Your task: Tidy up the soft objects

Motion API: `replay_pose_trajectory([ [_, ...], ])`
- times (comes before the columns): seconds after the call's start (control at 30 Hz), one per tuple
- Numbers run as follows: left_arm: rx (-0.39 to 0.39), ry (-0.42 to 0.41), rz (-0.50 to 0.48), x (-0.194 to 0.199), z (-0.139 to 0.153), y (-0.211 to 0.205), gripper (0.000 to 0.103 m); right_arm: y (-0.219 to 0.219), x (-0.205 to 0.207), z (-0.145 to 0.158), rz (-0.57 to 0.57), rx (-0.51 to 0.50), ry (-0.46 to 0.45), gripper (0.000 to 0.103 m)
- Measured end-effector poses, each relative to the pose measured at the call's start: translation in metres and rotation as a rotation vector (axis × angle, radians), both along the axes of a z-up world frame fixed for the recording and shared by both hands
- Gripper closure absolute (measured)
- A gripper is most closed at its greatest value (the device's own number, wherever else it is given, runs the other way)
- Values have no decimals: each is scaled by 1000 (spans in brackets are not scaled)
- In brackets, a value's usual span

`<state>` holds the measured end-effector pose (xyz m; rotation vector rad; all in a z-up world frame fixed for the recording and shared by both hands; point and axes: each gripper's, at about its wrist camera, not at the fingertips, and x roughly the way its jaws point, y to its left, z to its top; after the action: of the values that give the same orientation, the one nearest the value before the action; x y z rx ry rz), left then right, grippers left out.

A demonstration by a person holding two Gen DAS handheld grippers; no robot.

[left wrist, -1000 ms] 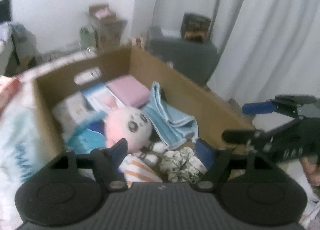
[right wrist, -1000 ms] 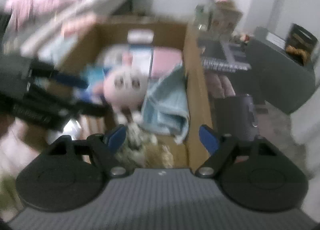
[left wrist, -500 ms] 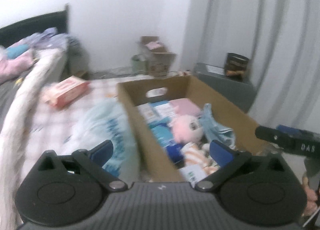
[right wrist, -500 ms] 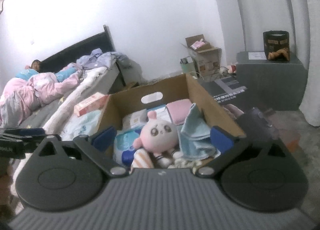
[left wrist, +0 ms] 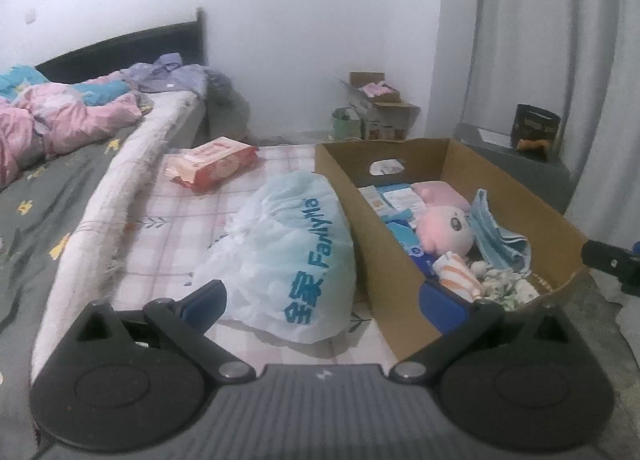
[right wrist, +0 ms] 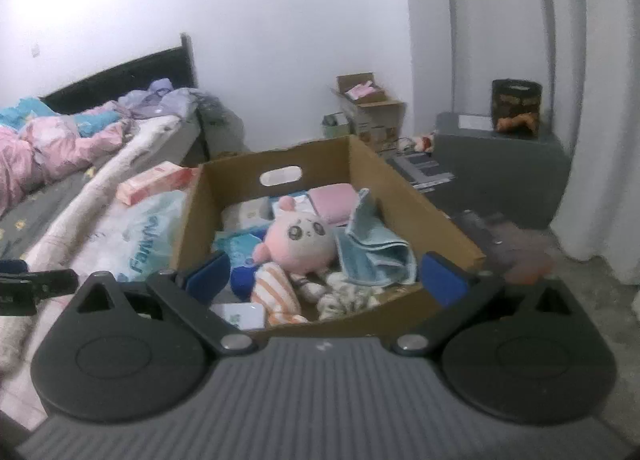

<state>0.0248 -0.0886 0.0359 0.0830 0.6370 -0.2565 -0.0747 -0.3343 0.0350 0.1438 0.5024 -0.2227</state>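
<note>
A cardboard box sits on a checked mattress and holds a pink plush toy, a folded blue towel, an orange-striped cloth, a patterned cloth, a pink pad and packets. My right gripper hangs open before the box's near wall, nothing between its fingers. My left gripper stands open over a pale blue plastic bag left of the box, apart from it. The right gripper's tip shows in the left wrist view's right edge.
A red wipes pack lies on the mattress beyond the bag. A bed with pink and blue bedding lies to the left. A grey cabinet with a dark bag, small cardboard boxes and curtains stand behind.
Both grippers have pulled back from inside the box and their jaws have spread wider. The left wrist view swung left, bringing the bag and bed into sight.
</note>
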Motion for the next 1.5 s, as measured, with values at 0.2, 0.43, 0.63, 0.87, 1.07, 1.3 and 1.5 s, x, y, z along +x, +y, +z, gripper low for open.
replay_pose_trajectory([
  [0.2,-4,14,46,-8,-6,-1,0,11,-9,2,-85,-138,22,1],
  [0.43,-7,81,71,-7,-13,-4,0,19,-13,3,-97,-242,42,1],
  [0.63,-10,93,43,-13,-11,-12,0,10,-17,9,51,-78,20,1],
  [0.87,-9,127,1,-16,-15,-27,0,17,-2,-5,237,131,106,1],
  [1.07,-14,149,18,-12,-18,-30,0,23,12,-14,236,99,155,1],
  [1.3,-1,144,27,-11,-19,-30,0,17,17,-20,211,102,171,1],
  [1.5,6,152,28,-10,-19,-33,0,16,18,-20,211,100,170,1],
])
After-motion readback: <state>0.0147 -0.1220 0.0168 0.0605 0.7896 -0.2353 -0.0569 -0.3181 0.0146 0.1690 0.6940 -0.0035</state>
